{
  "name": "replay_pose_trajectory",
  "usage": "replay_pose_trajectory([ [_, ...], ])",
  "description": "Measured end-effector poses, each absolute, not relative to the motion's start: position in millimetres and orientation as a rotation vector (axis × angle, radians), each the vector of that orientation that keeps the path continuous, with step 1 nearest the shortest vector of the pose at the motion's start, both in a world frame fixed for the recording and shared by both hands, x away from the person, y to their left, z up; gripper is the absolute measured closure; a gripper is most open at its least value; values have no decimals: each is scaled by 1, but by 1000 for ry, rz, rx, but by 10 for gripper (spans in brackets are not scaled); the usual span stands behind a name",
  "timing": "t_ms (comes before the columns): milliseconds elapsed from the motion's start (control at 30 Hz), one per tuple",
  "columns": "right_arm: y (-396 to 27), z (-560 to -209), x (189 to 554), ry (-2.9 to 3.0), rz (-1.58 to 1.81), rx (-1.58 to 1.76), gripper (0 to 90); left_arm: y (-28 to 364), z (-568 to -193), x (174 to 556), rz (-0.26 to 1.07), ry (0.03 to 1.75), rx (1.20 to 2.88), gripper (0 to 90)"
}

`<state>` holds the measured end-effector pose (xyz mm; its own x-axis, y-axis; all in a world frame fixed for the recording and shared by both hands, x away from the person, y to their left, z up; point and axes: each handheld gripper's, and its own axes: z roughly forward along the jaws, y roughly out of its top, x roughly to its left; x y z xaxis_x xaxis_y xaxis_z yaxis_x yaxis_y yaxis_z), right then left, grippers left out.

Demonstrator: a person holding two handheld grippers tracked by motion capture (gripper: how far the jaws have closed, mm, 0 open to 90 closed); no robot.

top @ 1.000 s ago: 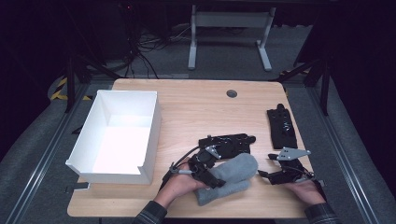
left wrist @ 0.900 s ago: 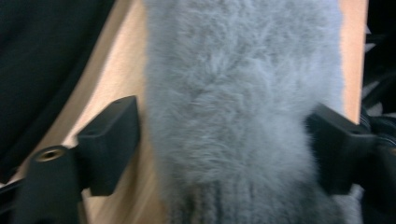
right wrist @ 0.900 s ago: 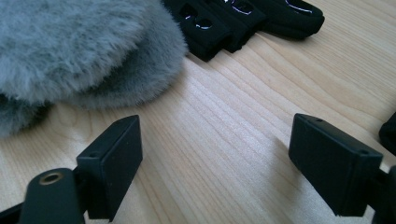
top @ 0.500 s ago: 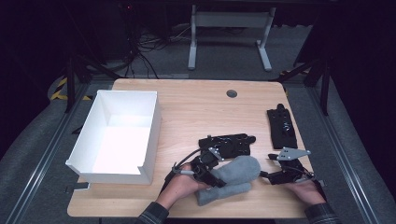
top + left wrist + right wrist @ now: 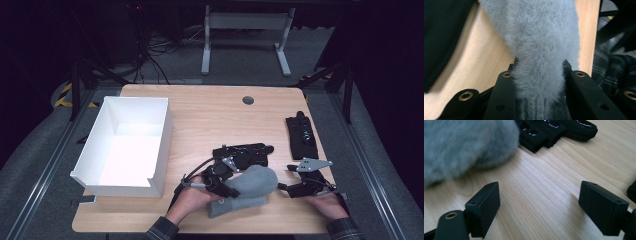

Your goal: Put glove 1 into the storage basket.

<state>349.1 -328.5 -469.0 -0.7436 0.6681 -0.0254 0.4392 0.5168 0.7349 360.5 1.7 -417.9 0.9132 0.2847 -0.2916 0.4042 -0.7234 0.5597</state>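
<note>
The room is dark, with cables and a metal stand's legs on the floor beyond a light wooden worktop. A white open box sits at the worktop's left; a black strap-like piece lies at the right, and a second black piece lies near the centre.

The grey fuzzy sock lies at the near edge of the worktop, between the two hands and just in front of the central black piece. The left claw has just been closing, and the left gripper view shows both jaws pressed into the sock's ribbed cuff end, the pile bulging between them. The right claw rests near the sock's rounded end with its jaws wide apart and nothing between them; its own view shows bare wood there.

The sock's long axis runs roughly left to right across the worktop, rising slightly away from the person, cuff toward the left hand, rounded toe toward the right claw. A second grey layer lies beneath it; whether this is a separate sock cannot be told.

Risks, as judged: the grip takes soft pile only, so the sock may slip out on lifting; the limp toe end may drag and catch the central black piece.
</note>
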Motion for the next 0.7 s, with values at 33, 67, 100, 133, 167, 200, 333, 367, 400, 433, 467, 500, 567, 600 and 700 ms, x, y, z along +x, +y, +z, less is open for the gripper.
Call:
replay_pose_trajectory([
  [33, -328, -469, 349, 2456, 1062, 926, 179, 4, -415, 360, -236, 502, 2422, 712],
  [67, -328, -469, 349, 2456, 1062, 926, 179, 4, -415, 360, -236, 502, 2422, 712],
  [100, -328, -469, 349, 2456, 1062, 926, 179, 7, -410, 361, -213, 504, 2412, 712],
  [133, -328, -469, 349, 2456, 1062, 926, 180, 10, -406, 362, -207, 511, 2396, 711],
  [167, -328, -469, 349, 2456, 1062, 926, 180, 13, -401, 361, -200, 530, 2385, 711],
  [200, -328, -469, 349, 2456, 1062, 926, 180, 15, -397, 361, -190, 540, 2379, 711],
  [333, -328, -469, 349, 2456, 1062, 926, 179, 22, -382, 361, -150, 580, 2352, 710],
  [367, -328, -469, 349, 2456, 1062, 926, 179, 24, -376, 361, -134, 589, 2348, 710],
  [400, -328, -469, 349, 2456, 1062, 926, 179, 26, -372, 362, -128, 590, 2345, 710],
  [433, -328, -469, 349, 2456, 1062, 925, 179, 29, -367, 362, -127, 596, 2342, 710],
  [467, -328, -469, 349, 2456, 1062, 926, 179, 32, -361, 363, -123, 601, 2332, 710],
  [500, -328, -469, 349, 2456, 1062, 926, 179, 32, -361, 363, -123, 601, 2332, 709],
  [567, -328, -469, 349, 2456, 1061, 926, 180, 38, -351, 365, -108, 620, 2326, 709],
  [600, -328, -469, 349, 2455, 1061, 926, 179, 40, -349, 366, -103, 622, 2326, 709],
  [700, -328, -469, 349, 2455, 1061, 926, 179, 47, -338, 369, -95, 637, 2314, 708],
])
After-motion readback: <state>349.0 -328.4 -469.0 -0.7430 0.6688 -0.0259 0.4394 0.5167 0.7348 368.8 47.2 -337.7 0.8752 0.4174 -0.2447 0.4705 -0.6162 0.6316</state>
